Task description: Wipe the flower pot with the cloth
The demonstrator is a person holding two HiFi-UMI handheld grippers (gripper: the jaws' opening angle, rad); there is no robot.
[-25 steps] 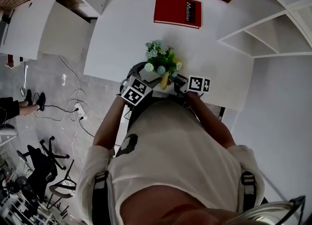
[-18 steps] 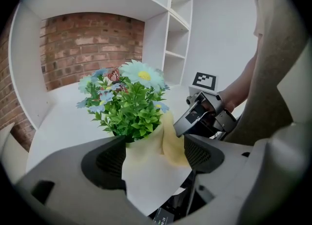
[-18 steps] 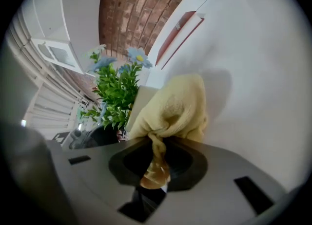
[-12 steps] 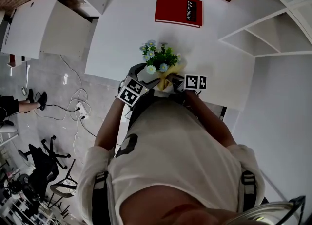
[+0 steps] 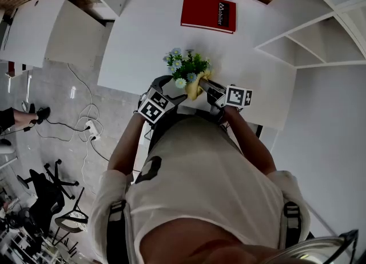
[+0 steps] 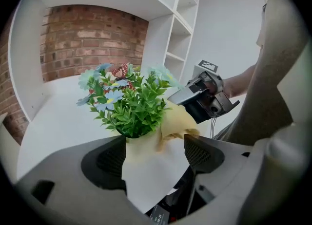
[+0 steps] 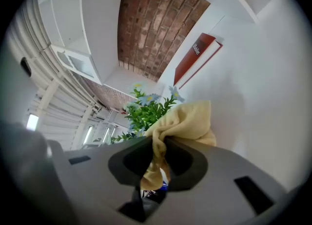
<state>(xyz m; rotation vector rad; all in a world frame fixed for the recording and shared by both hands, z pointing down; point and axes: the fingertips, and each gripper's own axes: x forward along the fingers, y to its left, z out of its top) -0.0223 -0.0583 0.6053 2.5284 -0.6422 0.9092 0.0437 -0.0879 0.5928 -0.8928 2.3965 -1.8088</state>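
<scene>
Right gripper: is pinching a bunched yellow cloth between nearly closed jaws, with the wad bulging past the tips.
Left gripper: is clamping the white flower pot from both sides, pads pressing its walls.
Pot's place: is sitting in the left jaws at the near edge of the white table, with the artificial plant sticking up. Whether its base is touching the table cannot be told.
Step in hand: wiping looks under way, since the cloth is lying against the pot's upper right side, by the rim.
Next move: probably calling for dragging the cloth down or around the wall while the left grip is steadying the pot. The leaves could snag.
Hand pose: left gripper is angling downward and right is pointing nearly level from the right side. Both are sitting close in front of the person's chest.
</scene>
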